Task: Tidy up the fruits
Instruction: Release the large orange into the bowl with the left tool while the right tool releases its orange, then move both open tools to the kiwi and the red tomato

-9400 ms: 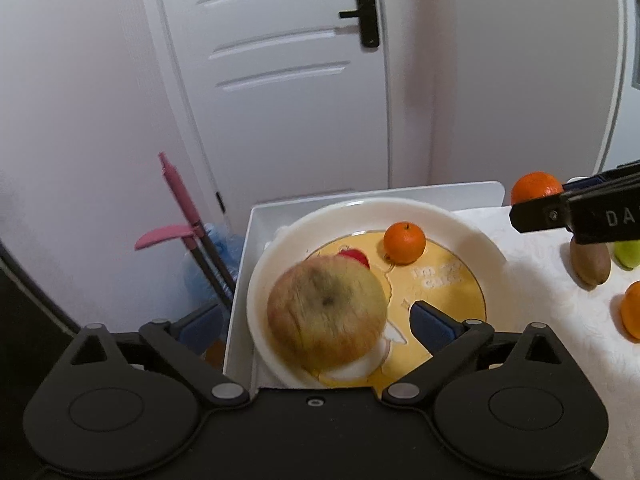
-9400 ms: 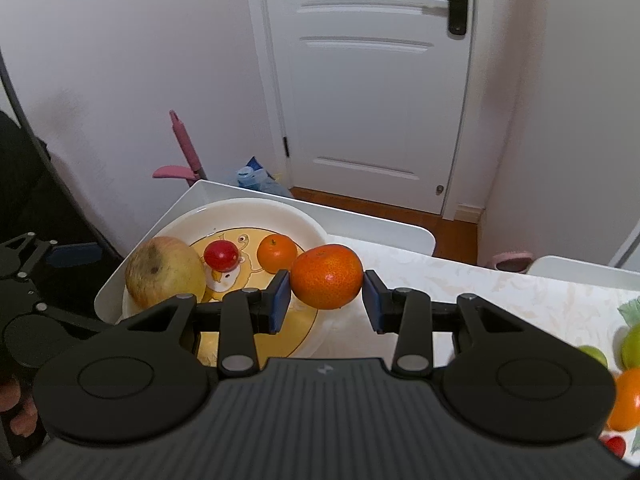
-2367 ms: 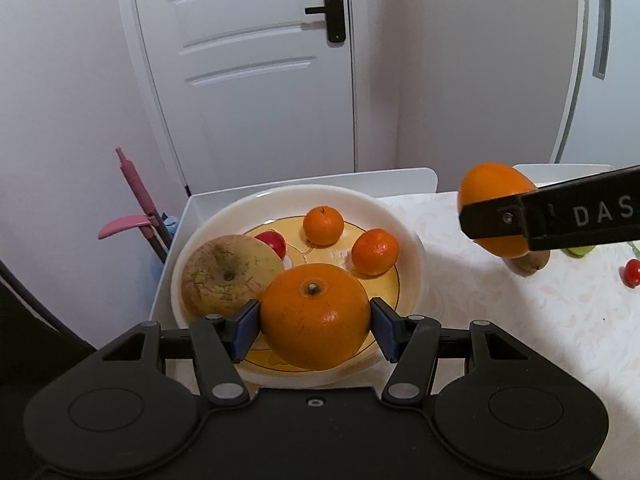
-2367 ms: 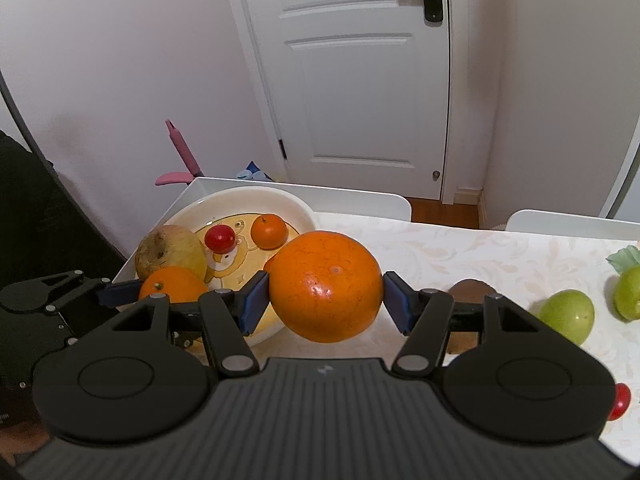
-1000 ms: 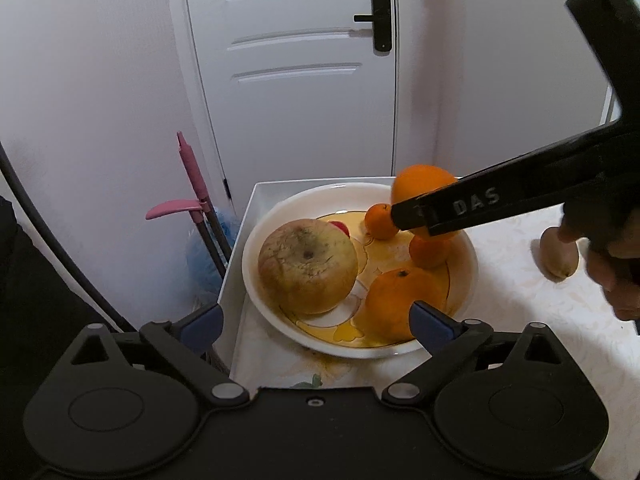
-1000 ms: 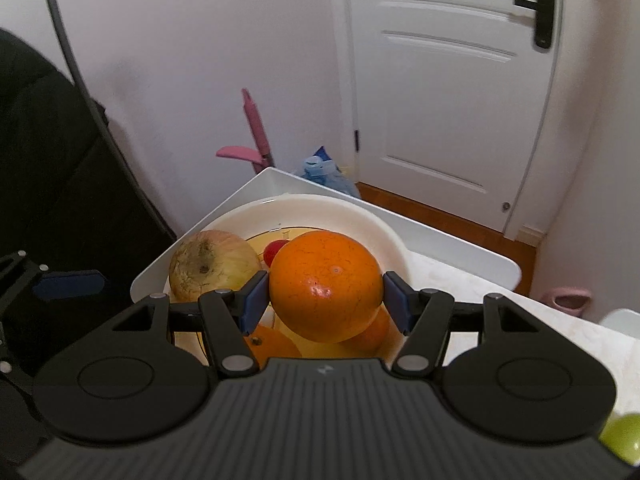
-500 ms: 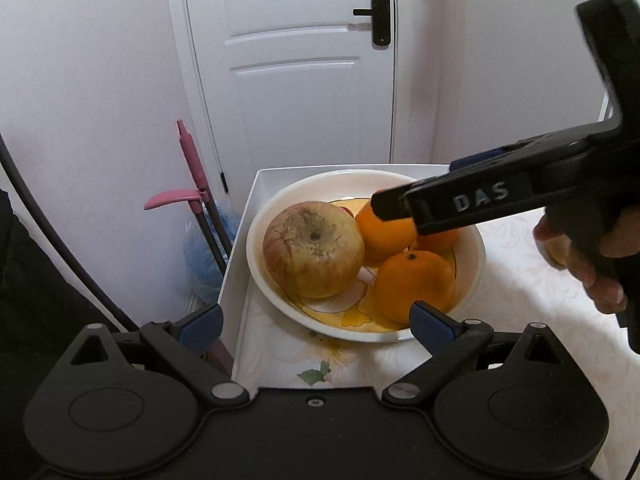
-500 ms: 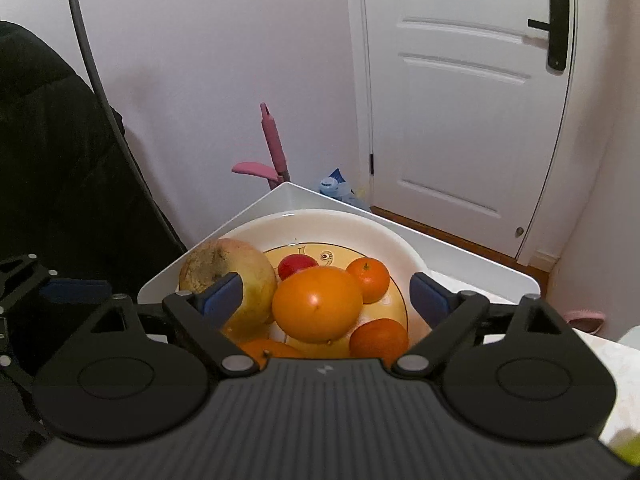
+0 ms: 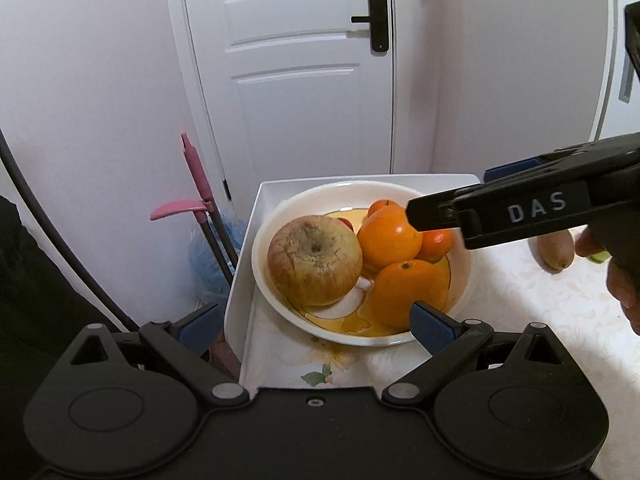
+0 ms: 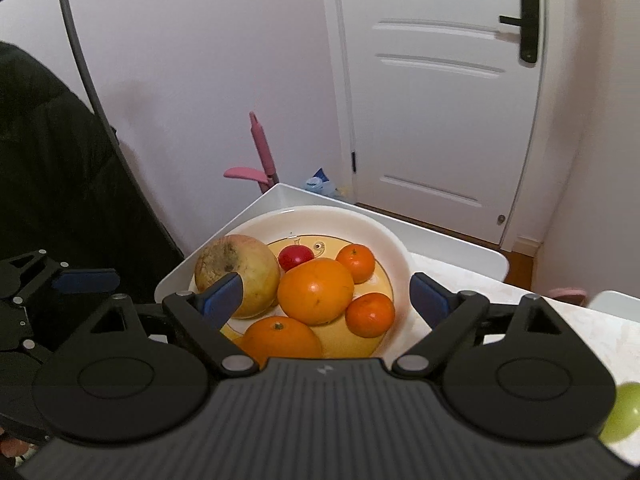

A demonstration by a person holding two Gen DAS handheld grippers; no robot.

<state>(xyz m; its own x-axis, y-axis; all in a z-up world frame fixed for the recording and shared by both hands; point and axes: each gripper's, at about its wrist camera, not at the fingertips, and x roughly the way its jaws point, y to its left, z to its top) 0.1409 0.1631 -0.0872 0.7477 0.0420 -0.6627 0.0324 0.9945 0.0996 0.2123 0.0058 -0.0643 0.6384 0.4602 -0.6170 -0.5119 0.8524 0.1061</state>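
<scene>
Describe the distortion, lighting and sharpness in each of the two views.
Left wrist view: fisheye bends the door frame, dark corners, soft even light, apple sharp. Right wrist view: same bowing of the door, faint sheen on the big orange, green fruit at the edge blurred.

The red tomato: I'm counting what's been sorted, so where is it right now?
In the right wrist view the red tomato lies in the plate, toward its far side, between the big apple and a small mandarin.
</scene>
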